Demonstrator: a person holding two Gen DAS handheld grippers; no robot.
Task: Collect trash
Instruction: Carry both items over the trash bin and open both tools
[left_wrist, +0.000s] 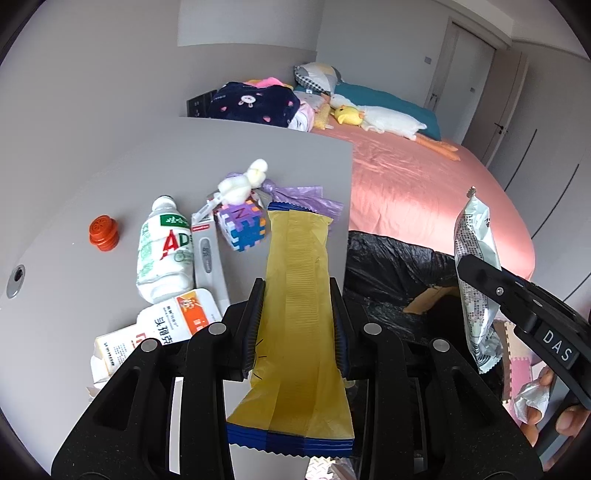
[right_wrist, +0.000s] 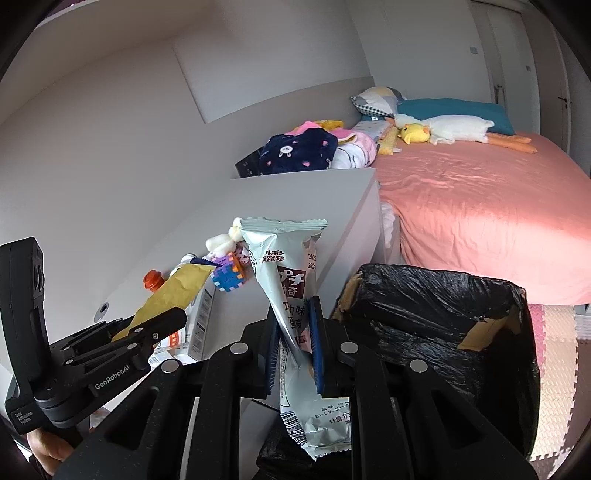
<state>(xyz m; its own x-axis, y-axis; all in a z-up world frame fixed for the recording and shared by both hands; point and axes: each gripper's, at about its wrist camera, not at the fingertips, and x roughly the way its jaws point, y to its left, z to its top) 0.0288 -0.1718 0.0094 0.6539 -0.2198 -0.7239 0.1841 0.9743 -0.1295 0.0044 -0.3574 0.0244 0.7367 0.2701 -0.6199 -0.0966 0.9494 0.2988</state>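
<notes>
Two wrappers are picked up, neither binned: my left hand-held gripper (left_wrist: 295, 325) pinches the yellow wrapper (left_wrist: 295, 295), my right hand-held gripper (right_wrist: 295, 339) the pale snack packet (right_wrist: 288, 280). The black-lined bin (right_wrist: 443, 325) waits right of both; a bottle (left_wrist: 162, 251) and a carton (left_wrist: 159, 328) remain on the desk (left_wrist: 221, 155).

The left hand-held gripper (left_wrist: 295, 325) is clamped shut on a yellow wrapper (left_wrist: 295, 295); the right hand-held gripper (right_wrist: 295, 347) pinches a silver wrapper (right_wrist: 291, 295).

right tongs (right_wrist: 295, 343) clamp pale wrapper (right_wrist: 291, 291) | black-lined bin (right_wrist: 461, 306) just right | left tongs (right_wrist: 162, 321) grip yellow wrapper (right_wrist: 177, 291)
</notes>
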